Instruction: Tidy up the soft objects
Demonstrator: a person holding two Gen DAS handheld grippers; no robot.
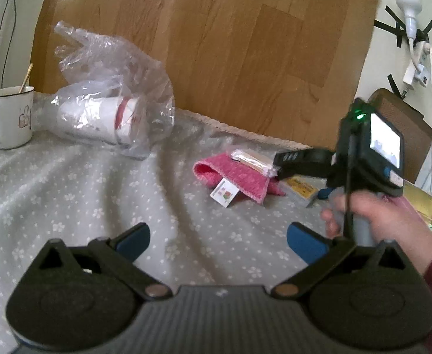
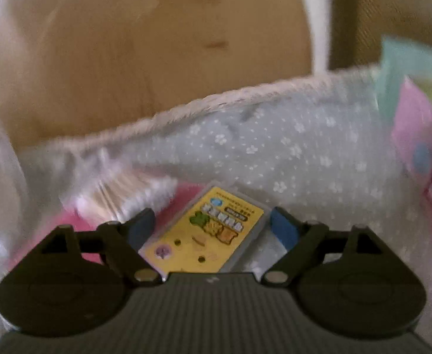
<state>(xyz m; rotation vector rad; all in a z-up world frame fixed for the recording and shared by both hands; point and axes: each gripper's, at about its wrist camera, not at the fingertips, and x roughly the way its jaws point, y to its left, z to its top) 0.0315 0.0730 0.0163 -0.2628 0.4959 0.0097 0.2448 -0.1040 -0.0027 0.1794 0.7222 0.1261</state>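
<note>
We begin at the right gripper (image 2: 211,225). Its jaws stand wide apart and its blue pads (image 2: 284,230) press on nothing. Between the pads, but touching neither, lies a flat clear case with a yellow label (image 2: 207,233) on the grey flowered cloth (image 2: 275,147). The right wrist view is blurred, so we cannot read the label. Just left of this gripper we see the pink cloth (image 2: 83,215), and on it a pale wrapped packet (image 2: 121,191). To the right of the gripper, near the cloth's edge, stand some pink and green packages (image 2: 416,135), too blurred to name. Beyond the cloth's hem rises a wooden board (image 2: 157,59).

The left gripper (image 1: 217,240) is also released; its jaws are wide and nothing is between them, only the flowered cloth (image 1: 98,191) below. Ahead of it and a little right lies the pink cloth (image 1: 242,177), folded, with a small paper tag (image 1: 225,194) at its near edge and the wrapped packet (image 1: 254,159) on top. Just right of that, the person's hand (image 1: 372,215) holds the right gripper (image 1: 319,177) over the yellow case (image 1: 300,190). Far ahead to the left lies a clear plastic bag (image 1: 112,88) around white cups (image 1: 106,118), and beside it, further left, a white mug (image 1: 9,118) with a stick in it.
</note>
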